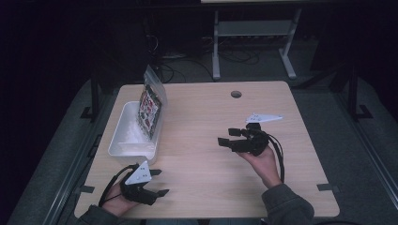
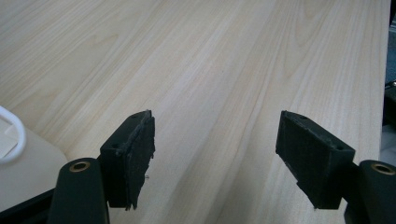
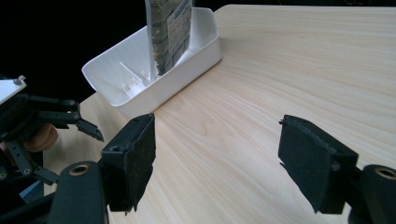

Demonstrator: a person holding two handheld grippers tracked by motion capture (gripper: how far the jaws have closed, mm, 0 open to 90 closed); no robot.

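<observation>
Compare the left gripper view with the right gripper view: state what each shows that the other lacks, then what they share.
Left gripper view alone: a curved white rim at its left edge, cropped too tightly to identify.

Right gripper view alone: the white bin, a printed packet standing in it, and the left gripper farther off.

Both: the wooden table and open black jaws with nothing between them.

We see the left gripper [image 1: 157, 183] and right gripper [image 1: 226, 136] built of black parts, each topped by a pale grey three-cornered plate, with black cables trailing back; the jaws carry flat black pads [image 3: 309, 161], brass-ringed holes behind them, and our sleeves [image 1: 286, 204] are dark grey
</observation>
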